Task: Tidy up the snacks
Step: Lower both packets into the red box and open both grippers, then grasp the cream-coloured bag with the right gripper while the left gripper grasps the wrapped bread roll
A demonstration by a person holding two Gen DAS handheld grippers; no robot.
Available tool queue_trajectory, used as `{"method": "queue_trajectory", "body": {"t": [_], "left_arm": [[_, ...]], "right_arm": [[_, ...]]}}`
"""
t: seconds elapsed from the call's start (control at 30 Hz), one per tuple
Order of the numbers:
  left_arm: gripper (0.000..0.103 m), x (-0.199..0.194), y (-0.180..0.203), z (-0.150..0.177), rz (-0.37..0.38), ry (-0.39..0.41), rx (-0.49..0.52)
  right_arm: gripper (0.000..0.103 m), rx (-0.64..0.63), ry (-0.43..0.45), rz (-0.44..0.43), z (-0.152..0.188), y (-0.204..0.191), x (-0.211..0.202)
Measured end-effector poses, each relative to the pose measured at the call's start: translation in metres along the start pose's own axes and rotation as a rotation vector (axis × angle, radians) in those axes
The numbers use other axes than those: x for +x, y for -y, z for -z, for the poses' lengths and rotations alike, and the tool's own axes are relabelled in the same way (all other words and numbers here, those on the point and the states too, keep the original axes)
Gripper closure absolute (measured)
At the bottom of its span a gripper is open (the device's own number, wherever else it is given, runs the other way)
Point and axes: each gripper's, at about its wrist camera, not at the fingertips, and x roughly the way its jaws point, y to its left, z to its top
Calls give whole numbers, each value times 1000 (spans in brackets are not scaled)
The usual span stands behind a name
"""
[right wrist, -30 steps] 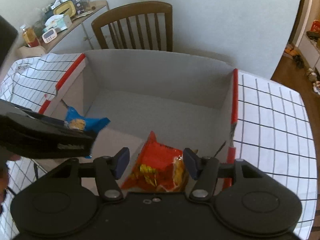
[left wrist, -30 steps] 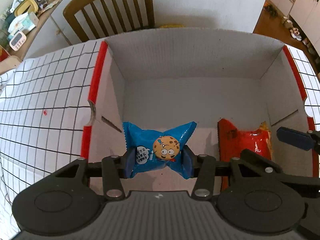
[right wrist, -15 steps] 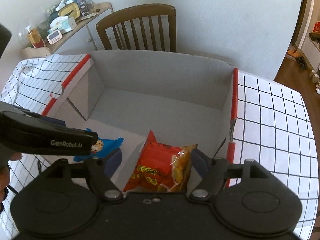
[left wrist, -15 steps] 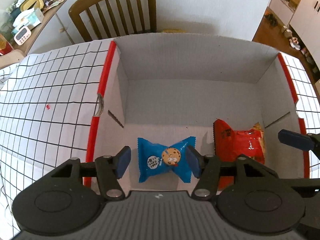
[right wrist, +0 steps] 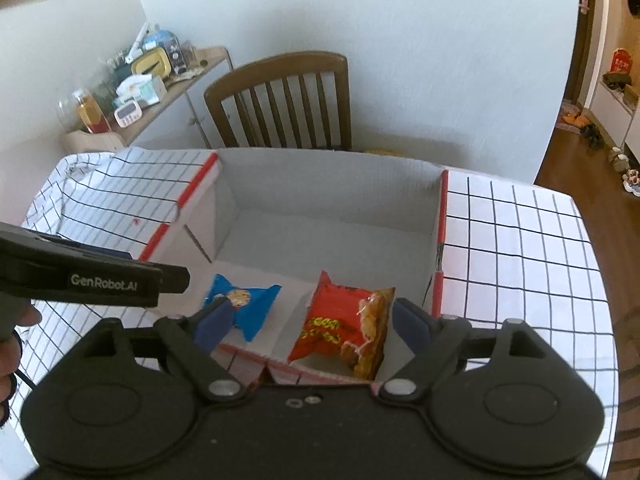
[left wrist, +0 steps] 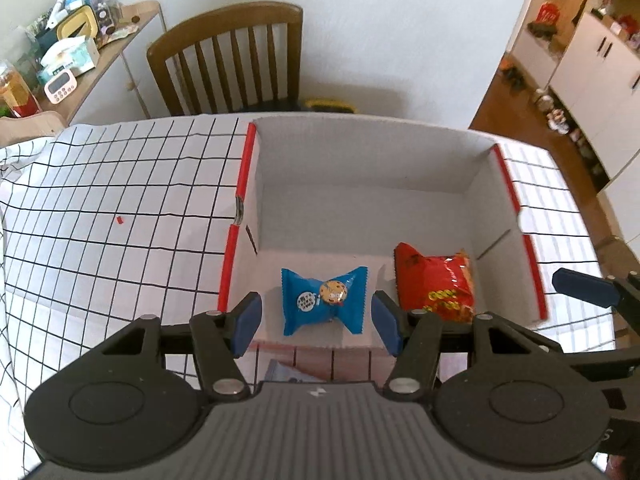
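A blue cookie packet (left wrist: 323, 299) lies on the floor of a white cardboard box (left wrist: 360, 160) with red rims, near the box's front left. Beside it to the right lies a red snack bag (left wrist: 434, 282). My left gripper (left wrist: 316, 326) hangs open above the blue packet, well clear of it. In the right wrist view my right gripper (right wrist: 310, 326) hovers above the red snack bag (right wrist: 344, 326), its jaws opening and nothing pressed between them. The blue cookie packet (right wrist: 246, 306) shows behind its left finger.
The box stands on a table under a white cloth with a black grid (left wrist: 120, 220). A wooden chair (left wrist: 228, 64) stands behind the table. A cluttered side shelf (left wrist: 60, 64) is at the far left. A paper item (left wrist: 292, 374) lies before the box.
The left gripper let go of the blue packet and rose. The right gripper widened off the red bag and lifted too. Both snacks now lie loose in the box.
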Motion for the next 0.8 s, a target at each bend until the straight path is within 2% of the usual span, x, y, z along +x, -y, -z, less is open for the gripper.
{"method": "queue_trajectory", "body": {"t": [0.17,0.43,0.53,0.6,0.67,0.8], "left_arm": [[36,-33,-6,16,32,57,25],[35,-70,-20,40,75,109,57],[26,-82,-28,52,86,127,61],[26,-90,-34,59,98,135,62],[25,-96,-39,67,108,144,68],[20,-107,-48,84,125,159,85]], "right_arm": [[11,13,38,6,10,-15,-27],[9,24,81,3,26,-40,-58],[9,33,93,-6,33,-50,-68],[8,33,98,-12,38,-56,-75],[1,30,108,-15,44,-63,-80],[1,33,117,-33,57,-75,-89]]}}
